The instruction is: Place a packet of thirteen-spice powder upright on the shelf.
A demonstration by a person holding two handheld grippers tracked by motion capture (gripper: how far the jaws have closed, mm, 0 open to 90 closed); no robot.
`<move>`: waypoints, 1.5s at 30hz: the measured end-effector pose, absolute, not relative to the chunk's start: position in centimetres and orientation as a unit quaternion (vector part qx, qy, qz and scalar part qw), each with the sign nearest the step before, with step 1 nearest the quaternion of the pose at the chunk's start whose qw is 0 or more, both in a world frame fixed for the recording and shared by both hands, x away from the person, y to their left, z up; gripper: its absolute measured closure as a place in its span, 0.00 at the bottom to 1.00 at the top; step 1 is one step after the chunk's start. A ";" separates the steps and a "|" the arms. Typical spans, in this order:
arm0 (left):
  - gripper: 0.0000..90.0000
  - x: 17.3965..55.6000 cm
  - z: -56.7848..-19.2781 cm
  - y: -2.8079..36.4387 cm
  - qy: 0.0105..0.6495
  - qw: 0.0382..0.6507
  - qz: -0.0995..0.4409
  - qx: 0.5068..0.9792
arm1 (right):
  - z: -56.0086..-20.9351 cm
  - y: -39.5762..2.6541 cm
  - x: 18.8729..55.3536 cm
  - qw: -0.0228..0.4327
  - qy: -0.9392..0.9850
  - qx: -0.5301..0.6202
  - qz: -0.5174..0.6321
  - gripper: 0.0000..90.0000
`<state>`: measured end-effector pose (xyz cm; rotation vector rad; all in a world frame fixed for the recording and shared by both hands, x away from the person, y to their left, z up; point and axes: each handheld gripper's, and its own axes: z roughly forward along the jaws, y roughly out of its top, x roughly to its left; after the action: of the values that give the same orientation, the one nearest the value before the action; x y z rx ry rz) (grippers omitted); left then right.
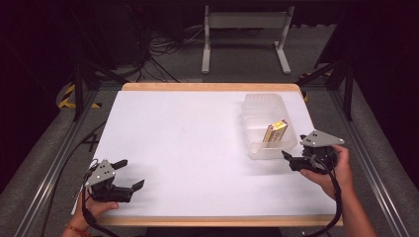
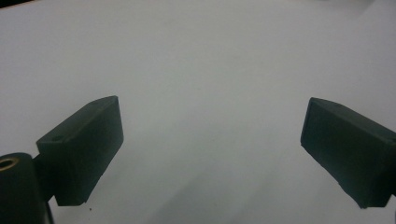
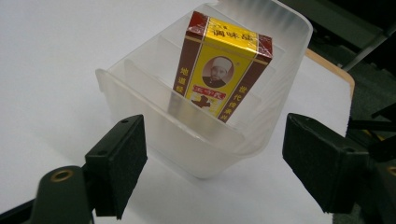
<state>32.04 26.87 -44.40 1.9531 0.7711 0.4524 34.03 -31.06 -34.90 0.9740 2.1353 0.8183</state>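
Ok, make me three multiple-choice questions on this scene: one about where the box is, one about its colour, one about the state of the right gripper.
1. Where is the box?
A. inside the clear bin
B. on the bare table
C. in the left gripper

2. What colour is the box's front panel?
A. blue
B. yellow
C. green

3. What is the right gripper doing?
A. clamped on the box
C. gripping the bin's rim
B. open, holding nothing

Answers: 1 A, it stands between the bin's dividers; 2 B, yellow with dark red borders; 3 B, its jaws stand apart short of the bin.
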 end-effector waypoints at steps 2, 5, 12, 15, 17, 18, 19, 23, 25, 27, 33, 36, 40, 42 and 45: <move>0.07 32.1 -44.4 27.0 0.315 0.478 0.188 0.798 | -35.0 -31.3 33.7 0.320 0.816 0.368 0.311 0.24; 0.07 32.0 -44.3 27.0 0.314 0.478 0.188 0.798 | -35.2 -31.7 33.2 0.325 0.819 0.360 0.306 0.23; 0.07 32.0 -44.4 27.0 0.314 0.480 0.187 0.798 | -36.0 -32.3 31.7 0.335 0.826 0.346 0.293 0.21; 0.07 32.1 -44.4 27.0 0.315 0.479 0.185 0.798 | -36.5 -32.4 31.4 0.333 0.827 0.348 0.290 0.21; 0.07 32.1 -44.4 27.0 0.315 0.477 0.184 0.799 | -37.3 -32.6 31.1 0.323 0.830 0.355 0.285 0.21; 0.07 32.1 -44.4 27.0 0.314 0.478 0.185 0.799 | -37.8 -32.7 31.0 0.323 0.831 0.353 0.283 0.21; 0.07 32.1 -44.4 27.0 0.314 0.478 0.185 0.799 | -38.2 -32.7 30.8 0.323 0.832 0.354 0.278 0.21; 0.07 32.1 -44.3 27.1 0.313 0.480 0.185 0.798 | -39.4 -33.1 30.4 0.322 0.835 0.357 0.268 0.19; 0.07 32.0 -44.3 27.1 0.313 0.481 0.185 0.798 | -40.2 -33.5 30.3 0.319 0.834 0.362 0.268 0.18; 0.07 32.1 -44.3 27.1 0.312 0.481 0.185 0.798 | -41.0 -34.0 29.9 0.323 0.830 0.368 0.268 0.18; 0.07 32.1 -44.4 27.0 0.314 0.480 0.182 0.799 | -42.3 -35.0 29.4 0.322 0.816 0.380 0.293 0.17; 0.07 32.1 -44.4 27.1 0.311 0.480 0.184 0.799 | -43.0 -35.8 29.1 0.318 0.799 0.400 0.316 0.16; 0.07 32.0 -44.4 27.1 0.313 0.484 0.183 0.797 | -43.4 -36.4 28.8 0.333 0.785 0.409 0.325 0.15; 0.07 32.0 -44.3 27.1 0.311 0.484 0.184 0.797 | -43.4 -36.5 28.7 0.331 0.777 0.417 0.336 0.15; 0.07 32.0 -44.2 26.9 0.307 0.486 0.183 0.798 | -43.4 -37.2 28.5 0.330 0.759 0.432 0.359 0.15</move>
<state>31.97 26.92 -44.19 1.9415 0.7467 0.4452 28.55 -37.17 -43.45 1.1311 1.9848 0.9383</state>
